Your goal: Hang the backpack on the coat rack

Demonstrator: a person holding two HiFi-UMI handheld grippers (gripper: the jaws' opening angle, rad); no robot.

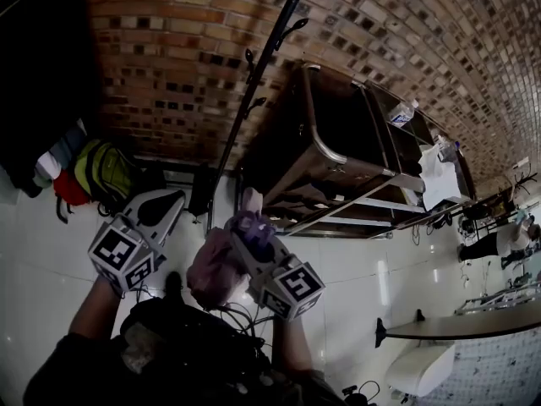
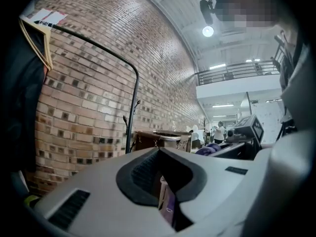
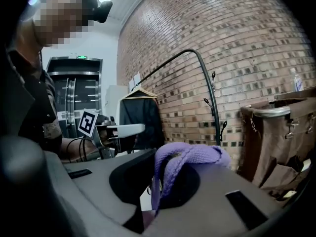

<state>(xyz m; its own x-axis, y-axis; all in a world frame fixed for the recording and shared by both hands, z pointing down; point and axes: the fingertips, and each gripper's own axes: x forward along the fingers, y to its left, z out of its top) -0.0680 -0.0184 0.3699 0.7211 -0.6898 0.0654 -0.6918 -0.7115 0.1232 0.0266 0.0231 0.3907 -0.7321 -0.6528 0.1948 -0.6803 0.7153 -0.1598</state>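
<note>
Both of our claws, left claw [image 1: 172,200] and right claw [image 1: 251,216], pinch the purple backpack [image 1: 215,269]; we have not yet hung it on the coat rack [image 1: 254,83]

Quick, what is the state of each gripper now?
Left gripper: closed on a thin purple strip.
Right gripper: closed on the purple strap.
</note>
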